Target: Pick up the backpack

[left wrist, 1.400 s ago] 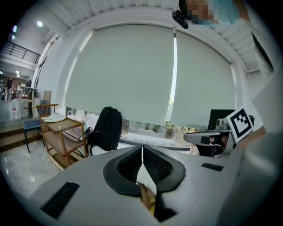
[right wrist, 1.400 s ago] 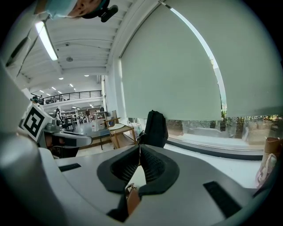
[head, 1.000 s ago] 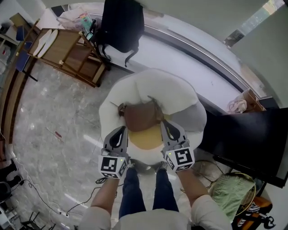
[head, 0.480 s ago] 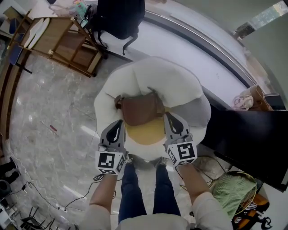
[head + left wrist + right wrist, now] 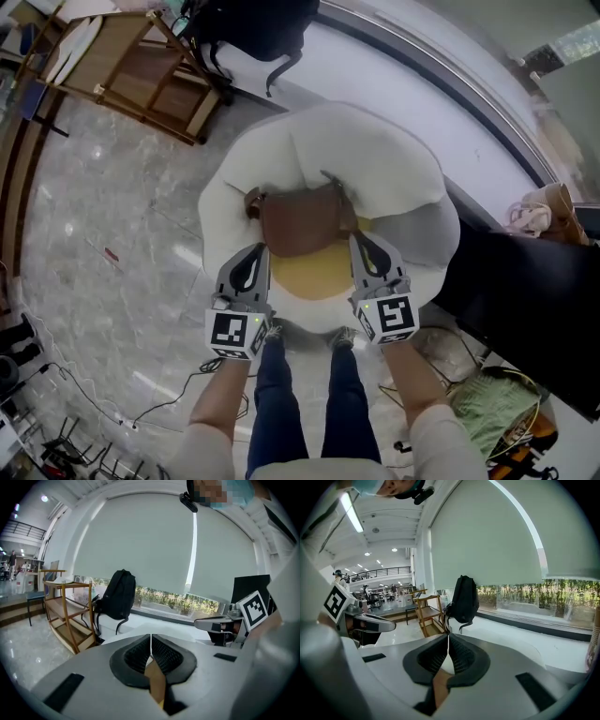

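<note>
The left tongs [image 5: 253, 255] were clenched on nothing. Just ahead, between both hands, a brown bag [image 5: 300, 221], probably the backpack meant, lay crosswise on a white round seat [image 5: 375, 150], and the right tongs [image 5: 365, 246], also clenched empty, were equally near. A black backpack [image 5: 262, 23] stood well beyond it on the window ledge [image 5: 403, 89].

Bag [image 5: 298, 223] on a round seat [image 5: 375, 150], backpack [image 5: 258, 23] well beyond it.
A cushion [image 5: 309, 277] lay on the seat just at the bag's 6 o'clock. The left claw [image 5: 260, 249] stood at the bag's 7 o'clock, the right claw [image 5: 359, 240] at its 5 o'clock, both near it. The backpack stood at 12 o'clock by the window ledge [image 5: 394, 66], a rack [image 5: 141, 66] just beside it at 10 o'clock.
</note>
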`<action>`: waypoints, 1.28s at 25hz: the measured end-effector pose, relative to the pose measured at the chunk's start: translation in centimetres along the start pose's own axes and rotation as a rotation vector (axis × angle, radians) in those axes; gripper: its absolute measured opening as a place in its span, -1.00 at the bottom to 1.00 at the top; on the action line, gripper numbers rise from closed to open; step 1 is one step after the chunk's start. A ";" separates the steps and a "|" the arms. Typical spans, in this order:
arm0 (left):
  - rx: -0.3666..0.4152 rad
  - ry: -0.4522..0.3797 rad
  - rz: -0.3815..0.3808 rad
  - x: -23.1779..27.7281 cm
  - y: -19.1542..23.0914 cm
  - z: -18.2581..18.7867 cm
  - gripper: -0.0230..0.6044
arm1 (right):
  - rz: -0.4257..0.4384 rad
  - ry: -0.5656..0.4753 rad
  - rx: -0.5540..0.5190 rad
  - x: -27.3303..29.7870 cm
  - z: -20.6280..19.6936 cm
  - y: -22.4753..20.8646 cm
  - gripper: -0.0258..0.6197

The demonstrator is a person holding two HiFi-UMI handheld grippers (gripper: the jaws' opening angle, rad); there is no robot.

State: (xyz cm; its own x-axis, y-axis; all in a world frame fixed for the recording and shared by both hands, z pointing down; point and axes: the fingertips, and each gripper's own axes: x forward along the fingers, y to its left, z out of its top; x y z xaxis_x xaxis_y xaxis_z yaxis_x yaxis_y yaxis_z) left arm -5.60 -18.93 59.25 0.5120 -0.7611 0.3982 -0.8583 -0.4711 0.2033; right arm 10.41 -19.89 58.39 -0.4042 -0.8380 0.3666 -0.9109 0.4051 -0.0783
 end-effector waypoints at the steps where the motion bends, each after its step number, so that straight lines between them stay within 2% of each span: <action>1: 0.002 0.003 0.002 0.2 0.2 -0.4 -0.81 | 0.003 0.004 -0.003 0.3 -0.5 0.0 -0.83; 18: -0.026 -0.024 0.049 3.7 3.4 -4.2 -0.81 | 0.029 0.020 -0.029 4.7 -5.6 -0.4 -0.83; 32: -0.009 0.048 0.054 5.3 5.5 -9.3 -0.81 | 0.007 0.066 -0.014 6.7 -10.2 -2.0 -0.83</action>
State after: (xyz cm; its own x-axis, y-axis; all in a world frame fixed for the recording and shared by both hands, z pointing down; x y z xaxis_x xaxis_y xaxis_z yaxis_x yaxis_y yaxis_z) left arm -7.91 -21.42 70.83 0.4632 -0.7627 0.4513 -0.8849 -0.4260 0.1884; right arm 10.39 -22.61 70.43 -0.4039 -0.8092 0.4268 -0.9065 0.4167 -0.0679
